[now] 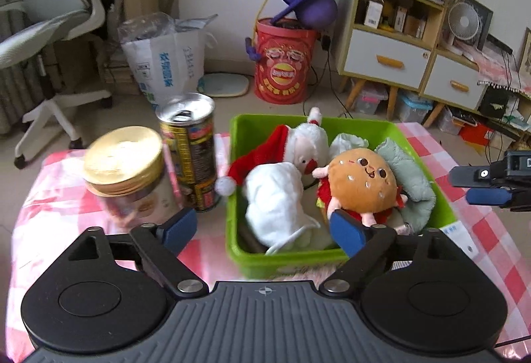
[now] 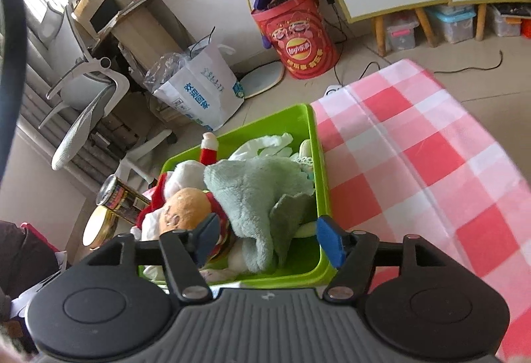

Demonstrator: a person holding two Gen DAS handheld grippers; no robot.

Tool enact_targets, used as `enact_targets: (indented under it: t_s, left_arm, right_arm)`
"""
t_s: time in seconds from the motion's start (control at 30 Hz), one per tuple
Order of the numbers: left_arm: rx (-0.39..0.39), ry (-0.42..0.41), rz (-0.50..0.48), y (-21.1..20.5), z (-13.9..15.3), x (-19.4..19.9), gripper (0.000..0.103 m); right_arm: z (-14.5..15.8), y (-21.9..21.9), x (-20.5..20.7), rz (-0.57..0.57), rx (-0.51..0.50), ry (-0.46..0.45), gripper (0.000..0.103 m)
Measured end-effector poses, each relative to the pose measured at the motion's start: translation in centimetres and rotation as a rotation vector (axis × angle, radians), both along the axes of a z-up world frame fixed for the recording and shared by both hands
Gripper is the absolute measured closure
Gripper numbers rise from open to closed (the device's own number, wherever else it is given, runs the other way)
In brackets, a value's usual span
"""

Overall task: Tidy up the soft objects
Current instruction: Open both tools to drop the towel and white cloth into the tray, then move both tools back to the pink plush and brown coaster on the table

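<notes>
Above green bin [image 1: 338, 260] — both grippers' jaws open, soft toys inside.

I see a lime-green bin [image 1: 428, 197] at centre frame, on a desk cloth [image 2: 415, 143] checked in pink, red and white. In the bin lie a tan burger plush [image 1: 361, 183], a pale green towel [image 2: 252, 193] and a red-and-white Santa plush [image 1: 298, 143]. My gripper pads [image 1: 345, 230] are blue.

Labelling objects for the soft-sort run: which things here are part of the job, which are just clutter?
Job:
green bin
burger plush
Santa plush
white cloth
grey-green towel

Lying about:
tall can
gold-lidded jar
red drum
checked tablecloth
</notes>
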State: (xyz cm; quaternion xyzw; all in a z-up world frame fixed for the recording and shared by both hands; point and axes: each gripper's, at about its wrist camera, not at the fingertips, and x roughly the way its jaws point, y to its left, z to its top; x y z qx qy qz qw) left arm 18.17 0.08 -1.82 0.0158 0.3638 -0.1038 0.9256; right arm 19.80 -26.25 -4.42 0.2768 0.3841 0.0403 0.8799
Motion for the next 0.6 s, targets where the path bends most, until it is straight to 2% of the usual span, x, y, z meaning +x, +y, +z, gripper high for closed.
enact_targets:
  t_s: [0.07, 0.17, 0.37, 0.6]
  left_arm:
    - [0.0, -0.02, 0.021, 1.0, 0.5, -1.3, 0.009]
    - [0.012, -0.045, 0.038, 2.3, 1.1, -3.1, 0.007]
    - [0.013, -0.039, 0.094, 5.0, 1.4, -6.3, 0.005]
    - [0.011, -0.029, 0.129, 6.9, 1.0, -9.3, 0.005]
  right_arm:
    - [1.1, 0.2, -1.0, 0.003, -0.009, -0.014, 0.058]
    - [2.5, 0.8, -2.5, 0.017, -0.024, -0.037, 0.053]
    - [4.3, 3.0, -4.9, 0.056, -0.053, -0.057, 0.046]
    - [4.5, 5.8, -7.1, 0.101, -0.087, -0.051, 0.04]
